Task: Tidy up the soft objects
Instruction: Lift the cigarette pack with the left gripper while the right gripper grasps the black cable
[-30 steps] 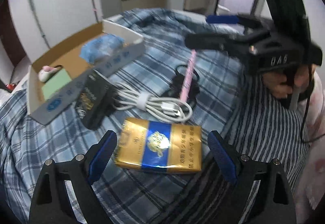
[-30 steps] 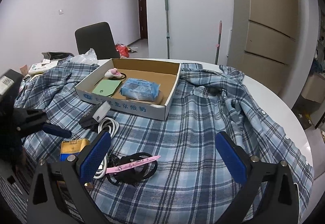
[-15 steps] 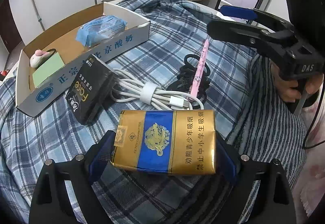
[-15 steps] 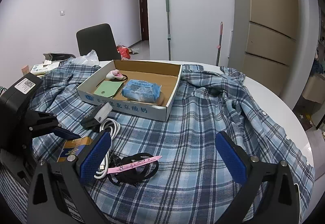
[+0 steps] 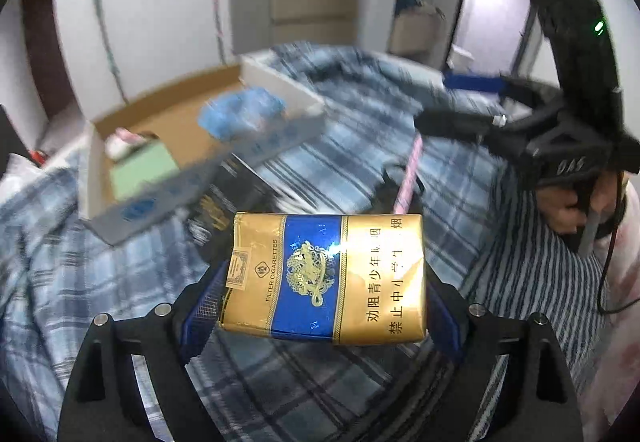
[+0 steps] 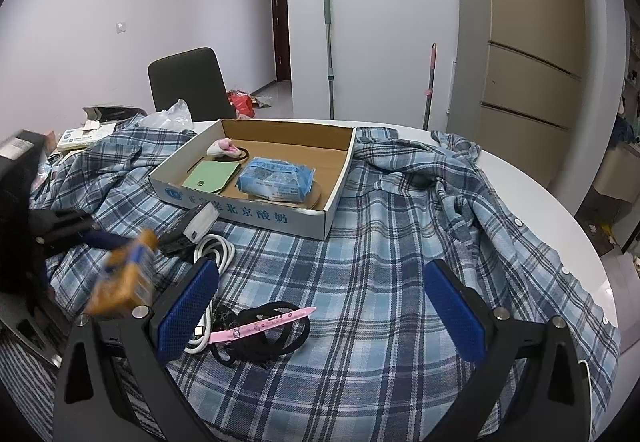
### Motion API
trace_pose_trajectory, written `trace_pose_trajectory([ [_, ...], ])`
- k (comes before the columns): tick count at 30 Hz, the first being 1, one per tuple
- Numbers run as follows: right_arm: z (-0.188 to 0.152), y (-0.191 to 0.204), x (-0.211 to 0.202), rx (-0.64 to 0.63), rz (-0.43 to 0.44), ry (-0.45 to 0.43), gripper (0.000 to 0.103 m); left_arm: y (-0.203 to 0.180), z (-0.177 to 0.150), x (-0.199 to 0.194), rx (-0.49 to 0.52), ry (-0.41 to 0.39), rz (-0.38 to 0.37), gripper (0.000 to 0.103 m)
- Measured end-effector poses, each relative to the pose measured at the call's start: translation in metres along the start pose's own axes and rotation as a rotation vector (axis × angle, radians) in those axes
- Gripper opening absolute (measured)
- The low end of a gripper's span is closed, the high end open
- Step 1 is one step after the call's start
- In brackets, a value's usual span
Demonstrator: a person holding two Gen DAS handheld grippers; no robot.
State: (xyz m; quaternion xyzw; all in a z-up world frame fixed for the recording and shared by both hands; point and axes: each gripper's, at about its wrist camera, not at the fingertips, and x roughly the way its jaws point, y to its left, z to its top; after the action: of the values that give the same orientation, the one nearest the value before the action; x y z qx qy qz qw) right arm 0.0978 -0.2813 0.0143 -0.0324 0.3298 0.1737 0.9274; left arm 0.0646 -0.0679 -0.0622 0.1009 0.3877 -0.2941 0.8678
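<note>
Between the blue pads of the left gripper a gold-and-blue cigarette pack is clamped by its two short ends and held clear of the plaid shirt spread over the table; the broad printed face is turned up towards the camera, a hold that probably keeps the soft pack from being crushed across its flat sides. Ahead of that gripper and to its left, the open cardboard box is seen, blurred in the left wrist view, so the pack is judged to be on its way there. Inside the box a blue tissue packet, a green card and a small pink plush are already laid, which suggests the box serves as the collecting place. The right gripper is held with its jaws wide apart and nothing between them, just above the shirt. Close in front of its left finger a pink strip lies across a black hair tie, beside a coiled white cable and a black charger, all not yet gathered
</note>
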Motion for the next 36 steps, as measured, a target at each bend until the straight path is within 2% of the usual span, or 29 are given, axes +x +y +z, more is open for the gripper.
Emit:
trace_pose_trajectory([
  [3, 0.001, -0.002, 0.005, 0.008, -0.019, 0.027, 0.1, 0.0, -0.002, -0.019, -0.021, -0.108, 0.098, 0.089],
  [5, 0.002, -0.005, 0.009, 0.018, -0.029, 0.06, 0.09, 0.003, -0.004, -0.03, -0.053, -0.168, 0.153, 0.089],
  [9, -0.001, -0.002, 0.016, 0.022, 0.017, 0.154, 0.084, 0.012, -0.008, -0.048, -0.112, -0.252, 0.231, 0.089],
  [12, -0.007, 0.011, 0.021, -0.025, 0.069, 0.229, 0.084, 0.02, -0.01, -0.055, -0.15, -0.286, 0.258, 0.089],
  [14, -0.012, 0.024, 0.027, -0.082, 0.067, 0.282, 0.084, 0.025, -0.011, -0.058, -0.173, -0.3, 0.258, 0.089],
  [21, -0.008, 0.037, 0.044, -0.102, 0.049, 0.319, 0.077, 0.02, -0.013, -0.062, -0.155, -0.323, 0.262, 0.089],
  [23, -0.008, 0.039, 0.053, -0.105, 0.052, 0.35, 0.07, 0.018, -0.014, -0.064, -0.154, -0.33, 0.262, 0.089],
  [25, -0.012, 0.04, 0.061, -0.088, 0.074, 0.388, 0.042, 0.018, -0.014, -0.065, -0.159, -0.335, 0.263, 0.089],
  [27, -0.015, 0.04, 0.064, -0.077, 0.098, 0.403, 0.039, 0.019, -0.014, -0.064, -0.164, -0.333, 0.258, 0.089],
  [30, -0.017, 0.043, 0.06, -0.093, 0.11, 0.375, 0.026, 0.019, -0.015, -0.064, -0.167, -0.332, 0.257, 0.089],
  [33, -0.018, 0.046, 0.053, -0.116, 0.101, 0.329, 0.015, 0.019, -0.014, -0.065, -0.167, -0.338, 0.258, 0.089],
  [36, -0.017, 0.044, 0.041, -0.11, 0.07, 0.257, 0.011, 0.018, -0.015, -0.067, -0.161, -0.356, 0.268, 0.089],
])
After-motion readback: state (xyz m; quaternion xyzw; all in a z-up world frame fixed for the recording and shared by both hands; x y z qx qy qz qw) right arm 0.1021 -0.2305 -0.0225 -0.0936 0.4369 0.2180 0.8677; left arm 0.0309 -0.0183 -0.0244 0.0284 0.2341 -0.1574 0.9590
